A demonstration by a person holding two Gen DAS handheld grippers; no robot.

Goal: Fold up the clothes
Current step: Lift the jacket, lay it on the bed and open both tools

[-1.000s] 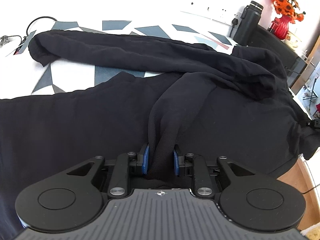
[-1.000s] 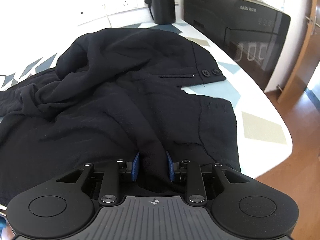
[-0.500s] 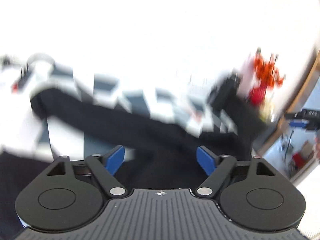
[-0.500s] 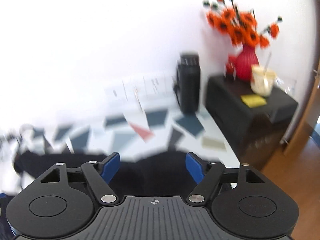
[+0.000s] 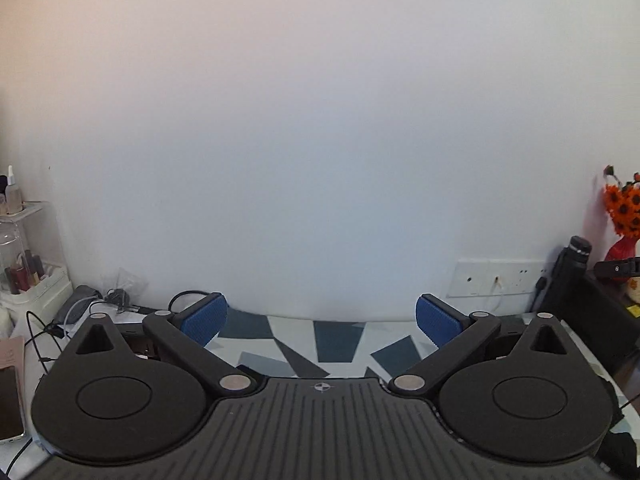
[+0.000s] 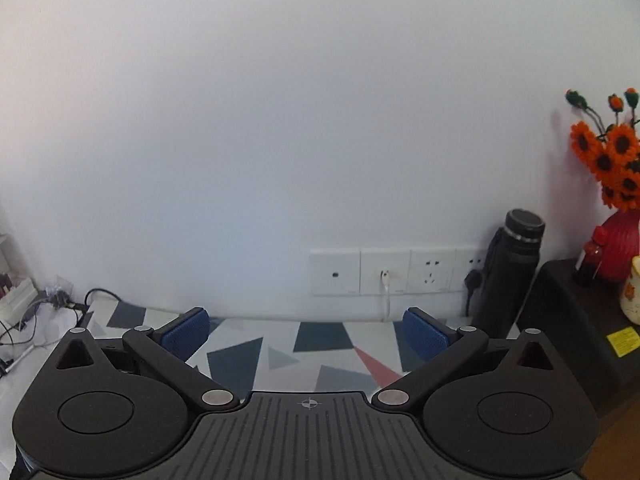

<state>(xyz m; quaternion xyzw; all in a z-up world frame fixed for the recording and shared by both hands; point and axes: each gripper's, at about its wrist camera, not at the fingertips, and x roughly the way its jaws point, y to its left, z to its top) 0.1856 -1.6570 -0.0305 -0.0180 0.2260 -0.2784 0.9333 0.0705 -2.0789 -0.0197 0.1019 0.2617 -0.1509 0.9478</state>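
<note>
Both grippers (image 5: 320,322) (image 6: 306,330) raised, fingers clear.

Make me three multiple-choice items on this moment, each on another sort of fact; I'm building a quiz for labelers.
1. Where does the black bottle stand?
A. against the wall, right of the wall sockets
B. lying flat on the table
C. on the dark cabinet

2. What colour are the flowers in the red vase?
A. white
B. orange
C. purple

3. How stand the left gripper and right gripper?
A. both shut on cloth
B. one open, one shut
C. both open, holding nothing

A: it stands upright beside the sockets. B: the petals are orange with dark centres. C: in each view the blue pads sit wide apart over the patterned table.
</note>
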